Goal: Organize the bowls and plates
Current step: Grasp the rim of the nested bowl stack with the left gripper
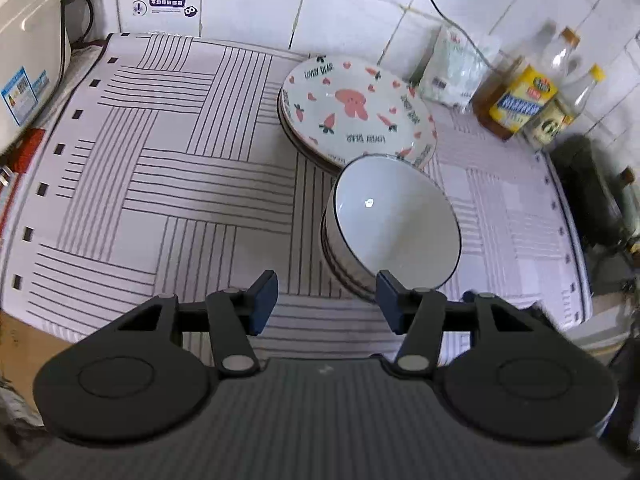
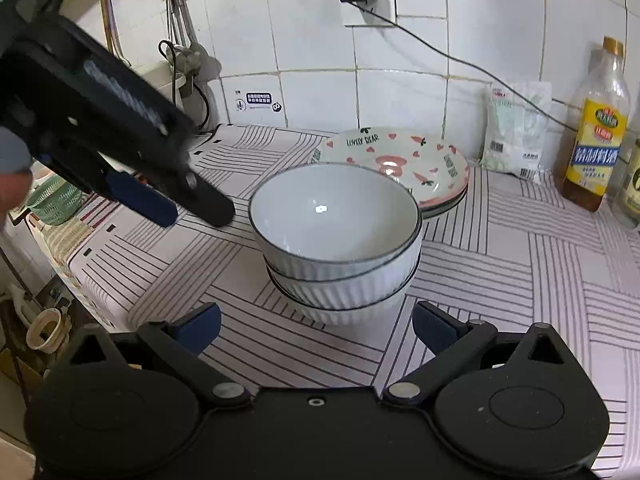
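A stack of three white ribbed bowls (image 2: pixel 340 240) with dark rims stands on the striped counter mat; it also shows in the left wrist view (image 1: pixel 394 224). Behind it lies a stack of patterned plates (image 2: pixel 416 164) with pink hearts and carrots, also in the left wrist view (image 1: pixel 356 108). My left gripper (image 1: pixel 326 300) is open and empty, just in front of the bowls, slightly left. It appears in the right wrist view (image 2: pixel 172 204) left of the bowls. My right gripper (image 2: pixel 316 330) is open and empty, close in front of the bowl stack.
The striped mat (image 1: pixel 180 168) covers the counter. Oil bottles (image 1: pixel 520 96) and a white packet (image 1: pixel 456 68) stand at the back right by the tiled wall. A white appliance (image 1: pixel 28 60) is at the left. A green basket (image 2: pixel 56 204) sits off the counter's left.
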`<state>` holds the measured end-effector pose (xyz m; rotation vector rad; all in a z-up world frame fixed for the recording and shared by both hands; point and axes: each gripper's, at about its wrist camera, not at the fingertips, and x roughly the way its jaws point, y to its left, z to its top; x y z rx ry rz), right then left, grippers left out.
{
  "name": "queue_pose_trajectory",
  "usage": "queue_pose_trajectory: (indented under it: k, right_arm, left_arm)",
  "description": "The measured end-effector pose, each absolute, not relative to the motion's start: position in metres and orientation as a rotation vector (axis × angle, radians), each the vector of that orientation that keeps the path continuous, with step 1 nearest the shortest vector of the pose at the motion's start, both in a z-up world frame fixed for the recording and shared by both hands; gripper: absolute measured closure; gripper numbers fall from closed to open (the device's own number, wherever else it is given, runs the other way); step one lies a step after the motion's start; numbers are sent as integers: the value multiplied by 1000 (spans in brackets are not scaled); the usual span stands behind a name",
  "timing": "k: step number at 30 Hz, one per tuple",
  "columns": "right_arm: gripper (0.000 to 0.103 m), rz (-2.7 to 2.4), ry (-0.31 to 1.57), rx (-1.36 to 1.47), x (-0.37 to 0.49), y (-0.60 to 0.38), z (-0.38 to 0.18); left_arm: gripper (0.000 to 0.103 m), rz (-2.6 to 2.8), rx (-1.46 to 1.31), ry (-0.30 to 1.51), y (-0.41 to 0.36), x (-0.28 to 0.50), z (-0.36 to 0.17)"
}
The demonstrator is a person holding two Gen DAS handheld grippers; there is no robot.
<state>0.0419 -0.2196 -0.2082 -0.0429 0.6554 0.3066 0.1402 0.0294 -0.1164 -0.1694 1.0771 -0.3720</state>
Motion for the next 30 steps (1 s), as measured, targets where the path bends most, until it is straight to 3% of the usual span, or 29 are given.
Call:
queue_pose_trajectory:
  k: [10,12,18,30]
  right_arm:
    - [0,326,639,99,61,-233,-248]
    - [0,311,626,90,67,-233,-253]
    - [0,347,578,-38,77,-226,-265]
    - [1,407,509,-17,96,-234,-275]
  left_arm:
    - [47,-425,-273,1034,30,157,-147]
    - [41,-392,-232,1065,25,161,-157]
    - [41,-421,-243,1091,23,167,-169]
    - [49,-441,-364,1049,19,191,-185]
